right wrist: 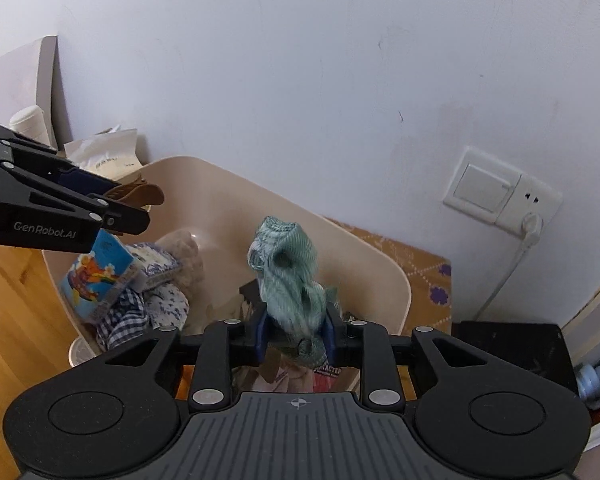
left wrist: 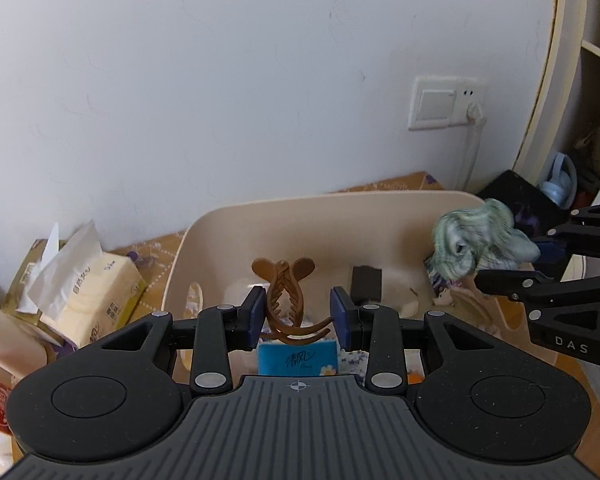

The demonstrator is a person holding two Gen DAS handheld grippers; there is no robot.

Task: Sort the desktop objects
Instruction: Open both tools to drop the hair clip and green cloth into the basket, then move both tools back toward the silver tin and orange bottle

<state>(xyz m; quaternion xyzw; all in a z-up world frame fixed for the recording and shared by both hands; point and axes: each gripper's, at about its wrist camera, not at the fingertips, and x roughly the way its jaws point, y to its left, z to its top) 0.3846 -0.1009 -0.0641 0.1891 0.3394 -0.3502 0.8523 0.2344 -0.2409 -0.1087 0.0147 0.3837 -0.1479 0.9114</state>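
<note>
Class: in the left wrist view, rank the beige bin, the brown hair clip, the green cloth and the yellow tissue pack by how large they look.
1. beige bin
2. yellow tissue pack
3. green cloth
4. brown hair clip, though it sits nearest the camera.

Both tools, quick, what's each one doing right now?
Left tool: holding the brown hair claw.
Right tool: green scrunchie between its pads; grip cannot be told.

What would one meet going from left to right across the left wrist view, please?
tissue pack → brown hair claw in the left gripper → dark block → green cloth → right gripper
</note>
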